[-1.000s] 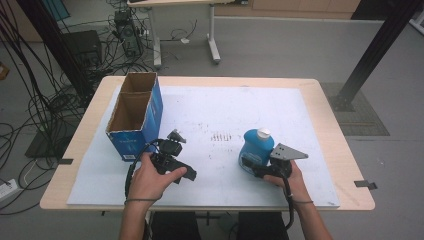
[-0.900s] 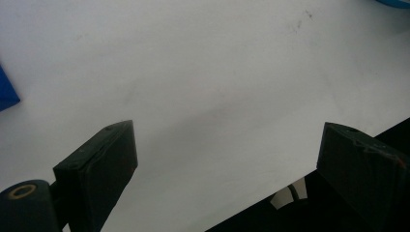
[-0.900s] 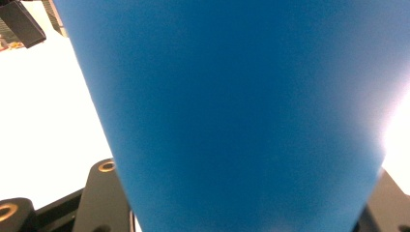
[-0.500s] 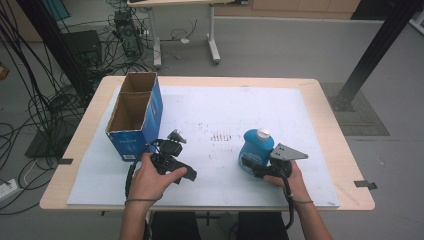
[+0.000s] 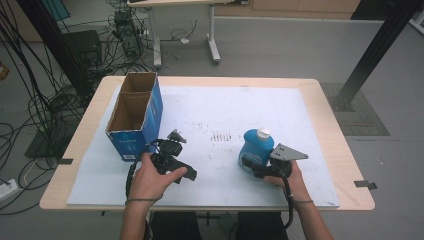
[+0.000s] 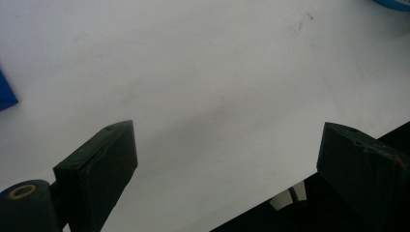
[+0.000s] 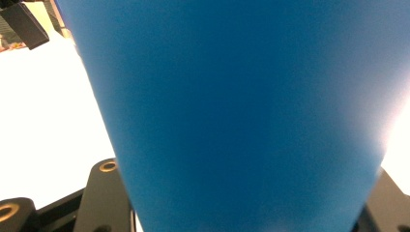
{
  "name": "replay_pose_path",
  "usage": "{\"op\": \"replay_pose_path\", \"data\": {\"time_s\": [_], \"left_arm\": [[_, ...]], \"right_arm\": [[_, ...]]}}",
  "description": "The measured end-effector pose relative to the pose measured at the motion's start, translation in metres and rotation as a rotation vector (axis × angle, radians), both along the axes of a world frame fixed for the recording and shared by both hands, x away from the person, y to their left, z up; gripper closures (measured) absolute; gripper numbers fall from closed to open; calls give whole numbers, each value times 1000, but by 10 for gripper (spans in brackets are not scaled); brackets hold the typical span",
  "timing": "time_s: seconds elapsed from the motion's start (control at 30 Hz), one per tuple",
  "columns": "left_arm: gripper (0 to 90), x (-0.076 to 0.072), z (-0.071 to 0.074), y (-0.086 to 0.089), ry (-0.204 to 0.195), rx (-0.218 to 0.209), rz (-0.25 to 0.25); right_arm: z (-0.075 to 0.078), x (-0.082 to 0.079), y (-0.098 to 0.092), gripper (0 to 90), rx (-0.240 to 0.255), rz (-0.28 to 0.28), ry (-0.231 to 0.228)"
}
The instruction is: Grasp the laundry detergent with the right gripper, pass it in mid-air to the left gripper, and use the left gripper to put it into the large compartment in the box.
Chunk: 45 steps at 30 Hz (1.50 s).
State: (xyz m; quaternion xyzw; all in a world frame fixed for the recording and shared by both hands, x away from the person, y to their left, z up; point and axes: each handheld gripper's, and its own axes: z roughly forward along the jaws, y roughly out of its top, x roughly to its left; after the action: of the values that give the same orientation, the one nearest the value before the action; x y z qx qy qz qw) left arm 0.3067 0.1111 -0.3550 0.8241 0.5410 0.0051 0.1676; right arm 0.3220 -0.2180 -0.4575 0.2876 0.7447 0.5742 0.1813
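Nothing moved since earlier: right claw (image 5: 252,169) clenched on blue bottle (image 5: 256,148), left claw (image 5: 176,136) released. Next: lift toward box (image 5: 134,116).

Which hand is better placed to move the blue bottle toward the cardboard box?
Right. Its tongs are shut on the blue bottle. The left tongs are open over bare table, beside the cardboard box.
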Motion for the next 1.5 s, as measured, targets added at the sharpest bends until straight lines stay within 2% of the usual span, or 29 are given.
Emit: {"op": "replay_pose_path", "data": {"time_s": [1.5], "left_arm": [[76,1,1,-3,1,6,-7]], "right_arm": [[0,-1,0,407,0,-6,-4]]}}
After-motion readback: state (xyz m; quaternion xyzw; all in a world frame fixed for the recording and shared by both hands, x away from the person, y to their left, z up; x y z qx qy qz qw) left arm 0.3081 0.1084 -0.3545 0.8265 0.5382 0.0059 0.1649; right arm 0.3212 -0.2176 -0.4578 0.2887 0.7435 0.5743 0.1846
